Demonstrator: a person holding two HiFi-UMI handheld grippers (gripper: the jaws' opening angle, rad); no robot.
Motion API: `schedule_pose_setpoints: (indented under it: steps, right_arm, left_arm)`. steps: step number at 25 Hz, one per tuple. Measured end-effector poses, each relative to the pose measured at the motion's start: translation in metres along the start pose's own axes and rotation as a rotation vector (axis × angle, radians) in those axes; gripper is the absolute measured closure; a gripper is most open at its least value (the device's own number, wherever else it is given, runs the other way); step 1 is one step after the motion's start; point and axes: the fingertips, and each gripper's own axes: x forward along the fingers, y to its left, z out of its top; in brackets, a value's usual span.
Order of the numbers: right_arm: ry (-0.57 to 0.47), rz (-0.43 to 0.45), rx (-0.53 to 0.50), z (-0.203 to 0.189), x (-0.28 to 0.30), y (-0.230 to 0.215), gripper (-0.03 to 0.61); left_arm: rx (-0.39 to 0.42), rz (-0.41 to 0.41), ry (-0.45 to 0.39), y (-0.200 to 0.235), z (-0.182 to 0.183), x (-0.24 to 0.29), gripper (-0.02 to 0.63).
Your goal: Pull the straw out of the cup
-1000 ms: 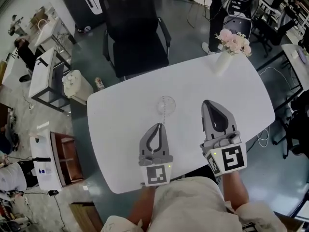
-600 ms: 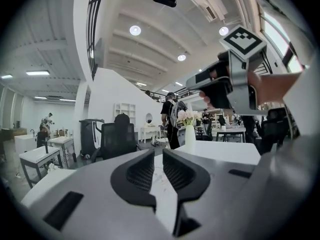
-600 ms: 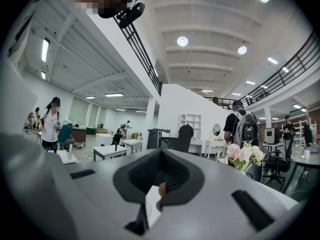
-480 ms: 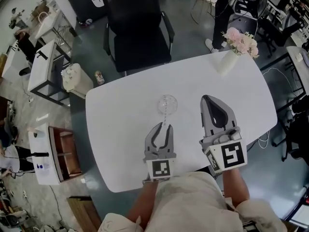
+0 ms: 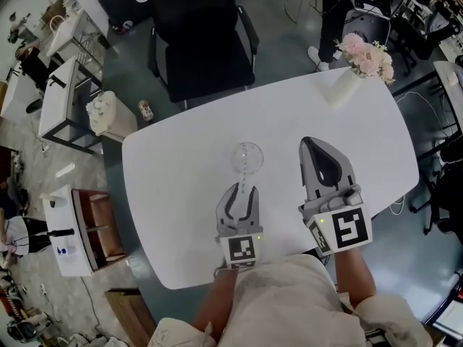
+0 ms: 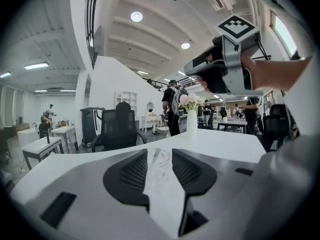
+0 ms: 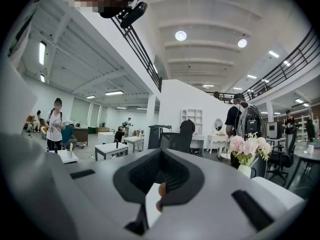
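Observation:
A clear cup [image 5: 247, 157] stands mid-table on the white table [image 5: 173, 194], with a pale straw [image 5: 246, 176] leaning out of it toward me. My left gripper [image 5: 244, 189] sits just in front of the cup. Its jaws are opening, and the straw's free end reaches into the gap with no pad pressing on it. In the left gripper view the cup [image 6: 161, 160] and straw [image 6: 155, 155] show through the gap of the left gripper [image 6: 160, 153]. My right gripper [image 5: 309, 145] hovers to the cup's right, tips together and empty; the right gripper [image 7: 161, 153] shows the same.
A white vase of pink flowers [image 5: 349, 78] stands at the table's far right corner. A black office chair [image 5: 199, 42] is behind the far edge. The near table edge runs just under my hands. The right gripper's marker cube [image 6: 239, 28] shows high in the left gripper view.
The left gripper's jaws have gone from shut to wide apart at the straw's end, and it has sunk a little. The right gripper has shifted only slightly.

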Motion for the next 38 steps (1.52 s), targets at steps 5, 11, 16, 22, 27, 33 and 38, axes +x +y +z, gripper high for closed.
schedule_pose_setpoints:
  steps: [5, 11, 16, 22, 27, 33, 38]
  right_arm:
    - [0.013, 0.001, 0.008, -0.008, 0.006, -0.007, 0.578]
    - [0.025, -0.001, 0.015, -0.015, 0.012, -0.015, 0.578]
    - [0.028, -0.007, 0.016, -0.016, 0.012, -0.017, 0.578]
    - [0.029, -0.014, 0.016, -0.016, 0.012, -0.016, 0.578]
    - [0.032, -0.017, 0.016, -0.017, 0.012, -0.016, 0.578]
    - [0.029, -0.018, 0.011, -0.012, 0.011, -0.013, 0.578]
    - [0.023, -0.018, 0.007, -0.011, 0.009, -0.012, 0.578]
  left_arm:
    - [-0.013, 0.001, 0.021, -0.001, -0.007, 0.009, 0.463]
    - [-0.021, 0.009, 0.044, 0.001, -0.012, 0.022, 0.463]
    - [-0.030, 0.010, 0.049, 0.003, -0.015, 0.026, 0.473]
    - [-0.033, 0.012, 0.053, 0.007, -0.015, 0.025, 0.509]
    - [-0.040, 0.032, 0.054, 0.011, -0.015, 0.027, 0.573]
    - [-0.046, 0.038, 0.055, 0.015, -0.013, 0.025, 0.589]
    - [-0.054, 0.043, 0.046, 0.016, -0.011, 0.023, 0.591]
